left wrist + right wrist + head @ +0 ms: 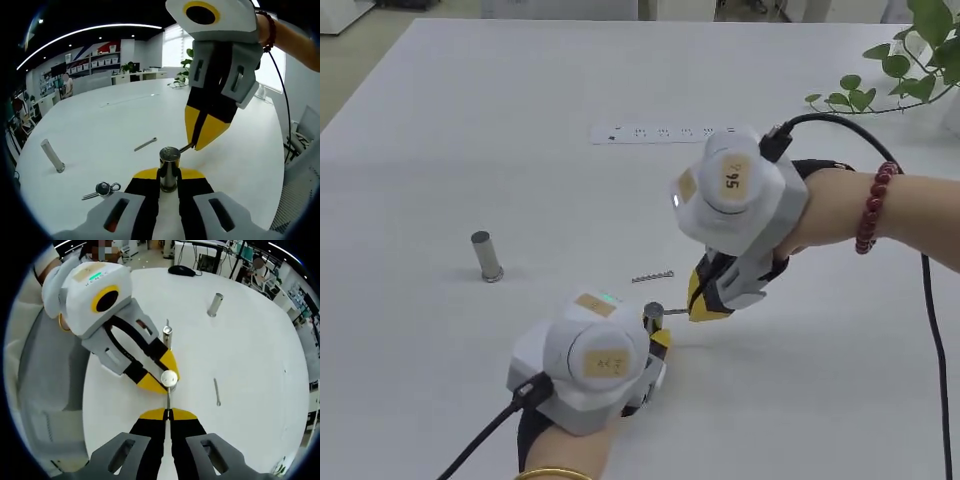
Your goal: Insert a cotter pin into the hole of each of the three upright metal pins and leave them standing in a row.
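A shiny grey metal pin (486, 256) is seen standing at the left of the table (440, 120). In the middle, a 2nd metal pin (169, 167) is pinched upright by the left gripper (169, 176). At its top, a thin cotter pin (168, 397) is pinched by the right gripper (168, 413).

The white desk (470, 130) stretches beyond the right hand-held gripper (702, 310); a power strip (665, 132) lies past it, a leafy plant (910, 60) to its right.
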Available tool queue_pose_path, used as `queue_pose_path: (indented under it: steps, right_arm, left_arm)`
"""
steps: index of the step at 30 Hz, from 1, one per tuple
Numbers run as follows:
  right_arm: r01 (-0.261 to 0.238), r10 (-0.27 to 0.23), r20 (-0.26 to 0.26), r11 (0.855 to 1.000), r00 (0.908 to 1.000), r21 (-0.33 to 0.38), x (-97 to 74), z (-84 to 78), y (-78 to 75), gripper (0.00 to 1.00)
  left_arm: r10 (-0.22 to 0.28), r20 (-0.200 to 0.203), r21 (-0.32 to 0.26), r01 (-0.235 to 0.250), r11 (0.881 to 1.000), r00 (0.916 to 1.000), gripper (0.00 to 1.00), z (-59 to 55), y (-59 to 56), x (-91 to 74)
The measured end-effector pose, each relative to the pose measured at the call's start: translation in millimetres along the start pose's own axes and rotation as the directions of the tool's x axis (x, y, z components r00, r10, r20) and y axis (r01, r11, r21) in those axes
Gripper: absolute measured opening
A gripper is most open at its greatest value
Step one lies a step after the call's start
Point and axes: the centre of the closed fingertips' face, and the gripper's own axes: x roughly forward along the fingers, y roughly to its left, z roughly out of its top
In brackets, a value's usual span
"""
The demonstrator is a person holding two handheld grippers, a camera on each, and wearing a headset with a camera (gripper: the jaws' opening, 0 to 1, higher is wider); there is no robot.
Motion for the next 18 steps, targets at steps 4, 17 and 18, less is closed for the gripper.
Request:
queue_pose_path:
  steps: [4, 17, 18]
  right_arm:
    - [0.0, 0.0, -0.001, 1.0, 1.0, 0.005, 2.0, 0.3, -0.8, 0.04]
    - [-0.002, 0.001, 0.033, 1.0, 0.9995, 0.021, 8.8, 14.3, -2.7, 0.04]
    - [-0.003, 0.002, 0.037, 1.0, 0.9993, 0.024, 9.2, 15.4, -2.7, 0.04]
  left_arm:
    - [0.002, 0.0, 0.0, -0.002, 1.0, 1.0, 0.11, -0.1, 0.1, 0.2]
    - [0.007, 0.001, -0.001, -0.007, 1.0, 1.0, 0.11, -0.7, 0.9, 0.7]
    - [0.007, 0.0, -0.001, -0.007, 1.0, 1.0, 0.11, -0.7, 1.0, 0.7]
